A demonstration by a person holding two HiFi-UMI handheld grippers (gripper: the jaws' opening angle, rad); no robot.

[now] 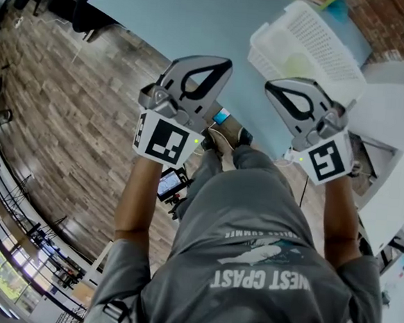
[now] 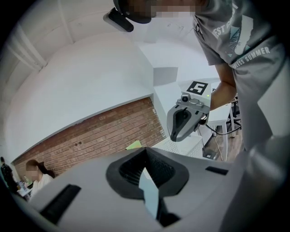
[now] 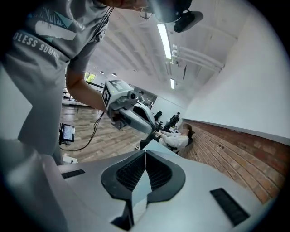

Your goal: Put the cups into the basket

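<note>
I am holding the left gripper (image 1: 220, 67) and right gripper (image 1: 277, 88) raised, each with jaws pressed together on nothing. The basket (image 1: 316, 34) is sitting ahead-right on the table (image 1: 199, 18), nearer the right gripper. I am seeing only a pale shape (image 1: 298, 64) inside, possibly a cup.

Left gripper (image 1: 222, 65), right gripper (image 1: 272, 87): closed, empty

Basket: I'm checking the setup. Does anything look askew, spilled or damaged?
Nothing stands out. The white basket sits open side up on the blue table, no spill or damage visible. A pale round shape inside is too blurred to name.
</note>
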